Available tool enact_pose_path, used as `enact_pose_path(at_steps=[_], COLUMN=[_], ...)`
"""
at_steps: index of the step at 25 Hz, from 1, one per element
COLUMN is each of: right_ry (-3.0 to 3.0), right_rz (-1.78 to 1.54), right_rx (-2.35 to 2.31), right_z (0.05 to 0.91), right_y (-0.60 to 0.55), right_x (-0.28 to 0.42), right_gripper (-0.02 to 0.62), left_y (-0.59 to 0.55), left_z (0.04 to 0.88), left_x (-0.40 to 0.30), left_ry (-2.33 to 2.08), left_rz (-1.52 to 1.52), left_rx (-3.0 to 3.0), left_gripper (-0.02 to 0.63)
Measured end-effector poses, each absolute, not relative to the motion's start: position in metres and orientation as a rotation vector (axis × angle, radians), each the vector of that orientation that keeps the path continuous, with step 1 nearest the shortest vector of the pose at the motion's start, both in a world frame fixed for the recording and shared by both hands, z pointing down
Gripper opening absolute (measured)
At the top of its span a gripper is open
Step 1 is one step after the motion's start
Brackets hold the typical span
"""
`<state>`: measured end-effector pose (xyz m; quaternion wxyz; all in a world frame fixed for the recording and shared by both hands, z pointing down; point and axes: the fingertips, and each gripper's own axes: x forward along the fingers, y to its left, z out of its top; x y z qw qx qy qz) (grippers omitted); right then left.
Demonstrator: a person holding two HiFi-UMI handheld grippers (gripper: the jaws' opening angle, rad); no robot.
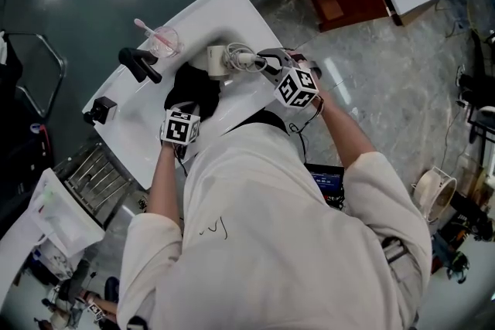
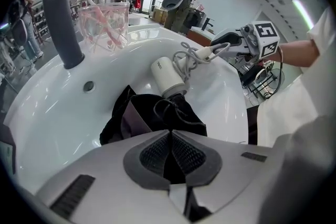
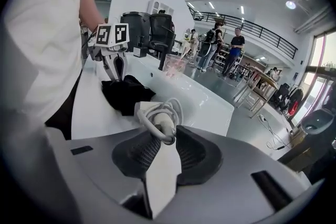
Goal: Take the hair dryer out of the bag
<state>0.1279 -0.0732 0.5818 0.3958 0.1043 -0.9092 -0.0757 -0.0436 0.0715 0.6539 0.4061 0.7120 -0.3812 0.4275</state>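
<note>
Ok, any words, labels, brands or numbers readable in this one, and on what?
Nothing reads clearly enough to quote.
Hair dryer: a small grey mark on the white barrel, too small to read.
Left marker cube and right marker cube: black-and-white square codes, no letters.
Lit screen beside the person, head view: too blurred to read.

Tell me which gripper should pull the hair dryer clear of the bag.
Right. The right gripper grips the hair dryer by its cord-wrapped handle; the left gripper is shut on the black bag, anchoring it in the sink.
</note>
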Motion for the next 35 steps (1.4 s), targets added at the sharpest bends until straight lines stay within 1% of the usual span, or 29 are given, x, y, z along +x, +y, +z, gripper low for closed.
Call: enact_pose_path(at_steps=[6,12,13,14,15,16,20,22,24,25,26,27,29,30,32,35], right_ry=[-2.287,-2.281,-2.278,-2.276,-2.273,-2.272,-2.264,-2.246,-2.241,-2.250,-2.269,-2.296,-2.363,-2.395,-2.458,-2.549], right_rz=[-0.181,-0.026,-0.006,0.014,0.036,0.060,0.147,0.211,0.272,0.283,0.282,0.274,0.259,0.256,0.249,0.245], right_rx=[0.337,0.449,0.471,0.496,0.524,0.555,0.676,0.737,0.785,0.800,0.807,0.798,0.744,0.712,0.662,0.625], right_z=[0.583,0.583,0.582,0.580,0.578,0.576,0.566,0.557,0.548,0.544,0.539,0.534,0.522,0.516,0.507,0.488], right_y=[-0.073,-0.060,-0.056,-0.052,-0.047,-0.043,-0.024,-0.011,0.005,0.012,0.018,0.024,0.035,0.040,0.044,0.040], right_x=[0.126,0.135,0.137,0.139,0.141,0.143,0.149,0.155,0.159,0.158,0.156,0.150,0.129,0.117,0.098,0.079], right_gripper=[0.114,0.197,0.197,0.205,0.206,0.206,0.193,0.178,0.145,0.111,0.048,-0.003,-0.003,-0.003,-0.003,-0.003], left_y=[0.075,0.082,0.084,0.086,0.088,0.090,0.102,0.110,0.117,0.120,0.122,0.124,0.126,0.126,0.122,0.111], left_z=[0.654,0.645,0.642,0.639,0.635,0.632,0.618,0.607,0.595,0.590,0.585,0.581,0.573,0.568,0.554,0.528], left_x=[-0.044,-0.049,-0.049,-0.050,-0.051,-0.052,-0.059,-0.065,-0.074,-0.079,-0.084,-0.087,-0.085,-0.082,-0.072,-0.055], left_ry=[-0.975,-1.003,-1.006,-1.007,-1.009,-1.012,-1.030,-1.050,-1.093,-1.126,-1.165,-1.206,-1.294,-1.340,-1.437,-1.588], left_rz=[1.050,1.009,0.995,0.981,0.968,0.956,0.897,0.864,0.820,0.793,0.765,0.738,0.698,0.685,0.646,0.557], left_rx=[1.800,1.847,1.860,1.872,1.884,1.897,1.947,1.959,1.954,1.943,1.928,1.913,1.892,1.886,1.881,1.863], left_gripper=[0.026,0.028,0.035,0.073,0.116,0.135,0.184,0.189,0.189,0.187,0.180,0.155,0.081,0.055,0.031,0.023])
